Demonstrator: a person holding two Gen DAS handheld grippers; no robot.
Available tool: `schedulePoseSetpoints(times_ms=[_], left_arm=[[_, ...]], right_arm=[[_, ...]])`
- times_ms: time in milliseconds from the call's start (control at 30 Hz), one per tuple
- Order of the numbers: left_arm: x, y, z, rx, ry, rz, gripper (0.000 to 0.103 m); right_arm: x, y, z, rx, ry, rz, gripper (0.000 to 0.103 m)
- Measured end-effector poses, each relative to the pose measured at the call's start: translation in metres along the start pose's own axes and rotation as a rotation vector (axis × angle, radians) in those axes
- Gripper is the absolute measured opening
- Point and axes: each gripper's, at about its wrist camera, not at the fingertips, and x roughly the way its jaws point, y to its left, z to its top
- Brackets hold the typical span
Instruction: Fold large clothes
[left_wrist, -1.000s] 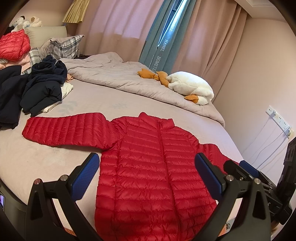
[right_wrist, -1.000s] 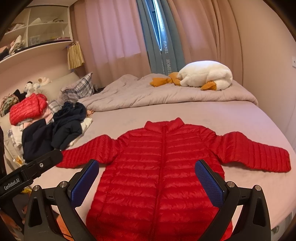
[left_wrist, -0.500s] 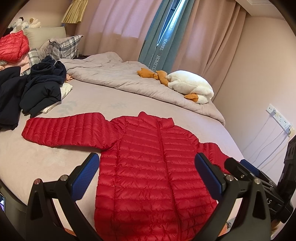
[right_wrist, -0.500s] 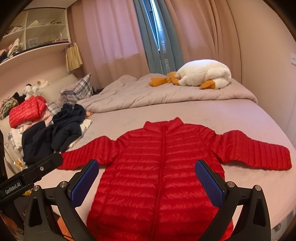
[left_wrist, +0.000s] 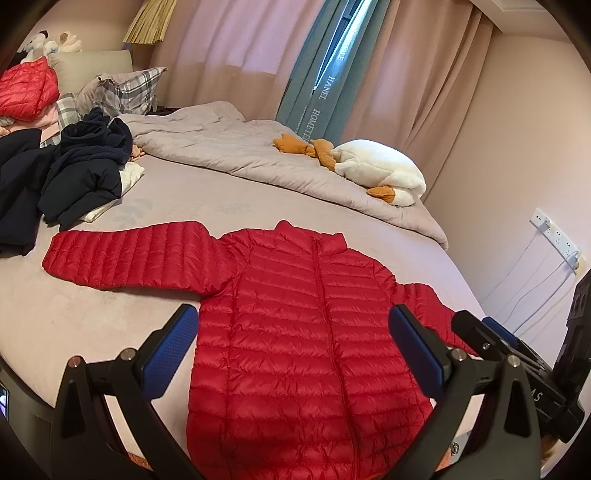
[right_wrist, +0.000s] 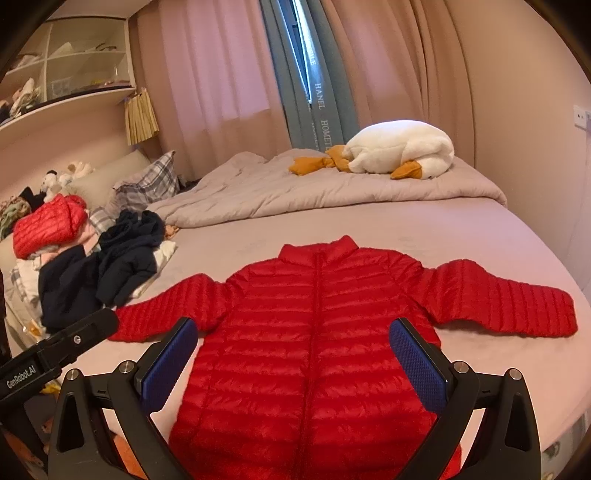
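A red quilted puffer jacket lies flat and zipped on the bed, collar away from me, both sleeves spread out; it also shows in the right wrist view. My left gripper is open and empty, held above the jacket's lower body. My right gripper is open and empty, also above the lower body. The right gripper's body shows at the right edge of the left wrist view. The left gripper's body shows at the left of the right wrist view.
A pile of dark navy clothes and a folded red jacket lie at the bed's left. A grey duvet and white goose plush lie at the far side. Wall socket with cables is at right.
Both views have shifted slightly; the jacket sits a little lower in the right wrist view. Both grippers stay open and the jacket has not moved.
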Motion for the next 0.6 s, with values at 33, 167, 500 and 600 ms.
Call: schedulePoseSetpoints(times_ms=[33, 167, 500, 600], left_arm=[[0.001, 0.0, 0.0, 0.002, 0.0, 0.002, 0.103], [0.003, 0.005, -0.001, -0.014, 0.011, 0.004, 0.103], [0.036, 0.023, -0.016, -0.045, 0.107, 0.029, 0.103], [0.049, 0.028, -0.022, -0.067, 0.141, 0.046, 0.103]], right_arm=[[0.0, -0.001, 0.0, 0.004, -0.001, 0.002, 0.103], [-0.001, -0.005, 0.003, 0.023, -0.009, 0.022, 0.103], [0.008, -0.062, 0.011, 0.193, -0.001, 0.033, 0.103], [0.013, -0.095, 0.015, 0.269, -0.001, -0.005, 0.103]])
